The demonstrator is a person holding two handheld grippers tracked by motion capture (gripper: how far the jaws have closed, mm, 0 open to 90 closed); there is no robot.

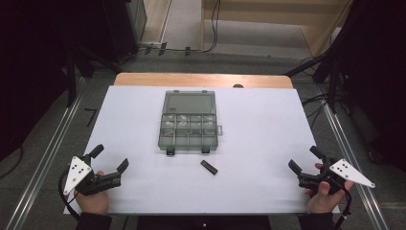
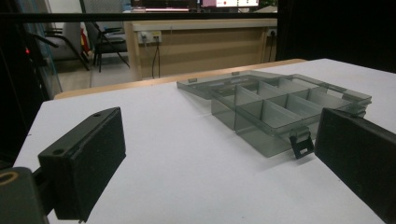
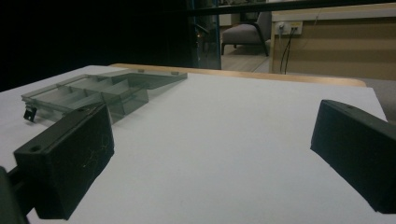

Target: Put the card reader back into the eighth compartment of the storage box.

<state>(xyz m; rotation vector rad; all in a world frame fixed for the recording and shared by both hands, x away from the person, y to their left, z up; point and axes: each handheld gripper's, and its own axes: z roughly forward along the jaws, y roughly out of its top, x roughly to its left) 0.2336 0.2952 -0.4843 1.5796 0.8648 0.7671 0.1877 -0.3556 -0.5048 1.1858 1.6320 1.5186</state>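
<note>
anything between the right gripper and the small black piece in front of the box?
Nothing: in the high view, only bare white table separates the right gripper from the small black piece.

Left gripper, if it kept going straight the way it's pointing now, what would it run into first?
Probably the grey compartment box. The left gripper is open and aimed toward the table's middle; in its own view the box's near corner and latch lie just right of centre, with bare white table before it. Depth is uncertain.
</note>
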